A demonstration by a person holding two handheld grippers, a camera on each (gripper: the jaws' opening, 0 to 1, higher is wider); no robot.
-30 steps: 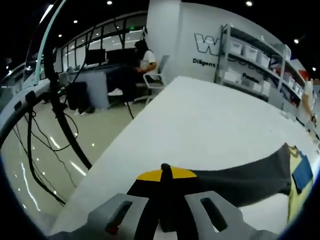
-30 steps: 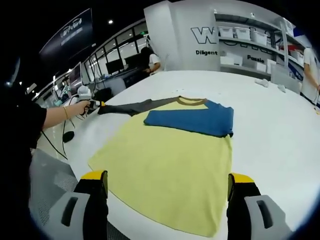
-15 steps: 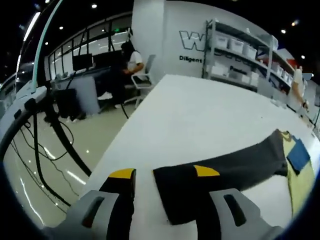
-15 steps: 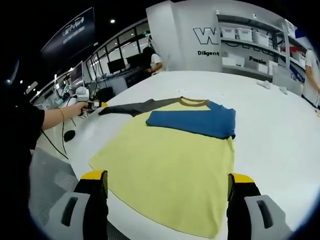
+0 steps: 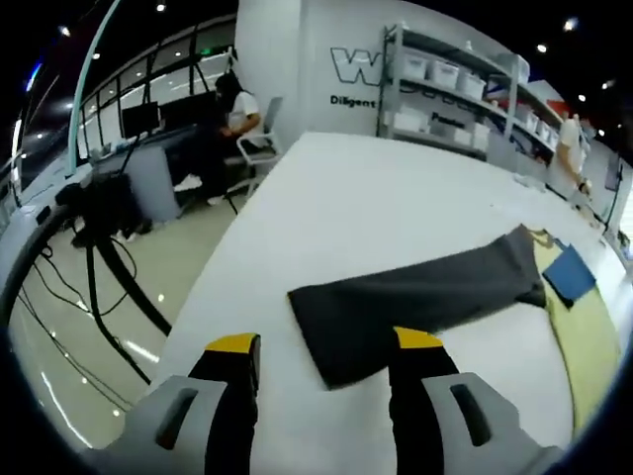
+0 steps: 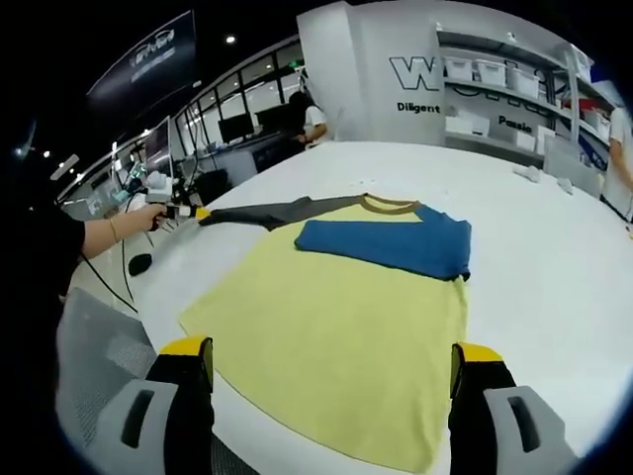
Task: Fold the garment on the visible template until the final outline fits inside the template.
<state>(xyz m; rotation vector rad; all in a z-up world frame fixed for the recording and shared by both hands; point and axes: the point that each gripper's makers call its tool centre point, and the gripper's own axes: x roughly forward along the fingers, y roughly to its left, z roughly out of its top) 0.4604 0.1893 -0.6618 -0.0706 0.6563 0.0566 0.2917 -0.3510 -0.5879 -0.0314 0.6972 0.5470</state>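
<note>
A yellow T-shirt (image 6: 336, 327) lies flat on the white table (image 6: 554, 267), its collar on the far side. Its blue sleeve (image 6: 391, 242) is folded across the chest. The dark grey sleeve (image 5: 415, 302) stretches straight out toward the table's left edge and lies flat. My left gripper (image 5: 324, 346) is open, its jaws standing on either side of the grey cuff without holding it. From the right gripper view, a hand holds that left gripper (image 6: 188, 210) at the sleeve's tip (image 6: 223, 214). My right gripper (image 6: 330, 348) hangs open over the shirt's near hem, holding nothing.
The table's edge (image 5: 213, 287) drops to a shiny floor with cables and a stand (image 5: 99, 257). A person sits at a desk (image 5: 232, 104) beyond. Shelves with bins (image 5: 445, 84) line the back wall. Small white items (image 6: 529, 173) lie at the table's far right.
My left gripper has opened and let go of the grey sleeve, then drawn back a little; the sleeve now lies flat. The right gripper has held almost still.
</note>
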